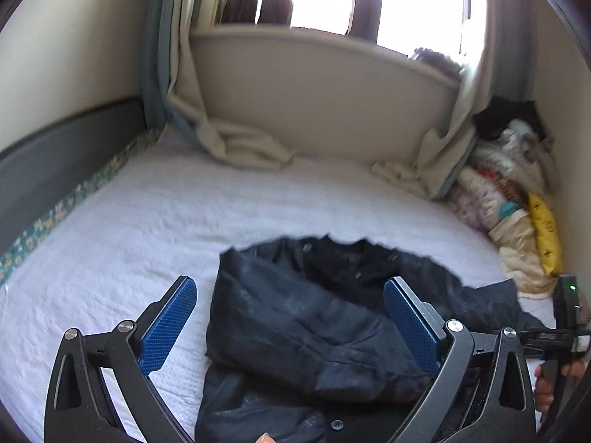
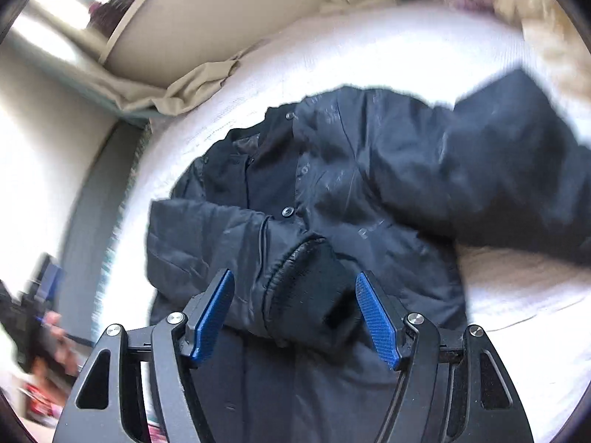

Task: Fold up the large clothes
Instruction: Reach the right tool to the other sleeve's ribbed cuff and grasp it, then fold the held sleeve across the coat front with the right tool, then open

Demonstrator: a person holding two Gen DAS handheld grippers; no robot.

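Observation:
A dark navy padded jacket (image 1: 314, 332) lies on the white bed (image 1: 147, 221), collar toward the window, one sleeve folded across its front. My left gripper (image 1: 291, 317) is open above the folded sleeve, empty. In the right wrist view the jacket (image 2: 369, 184) fills the middle, and the folded sleeve's black ribbed cuff (image 2: 314, 288) lies between the blue pads of my right gripper (image 2: 295, 310), which is open and not closed on it. The other sleeve (image 2: 517, 177) stretches out to the right. The right gripper's body shows in the left wrist view (image 1: 565, 332) at the right edge.
A pile of clothes and bedding (image 1: 517, 203) lies at the bed's far right corner. Beige curtains (image 1: 240, 144) drape onto the bed under the window sill (image 1: 314, 44). A dark bed frame (image 1: 55, 155) runs along the left side.

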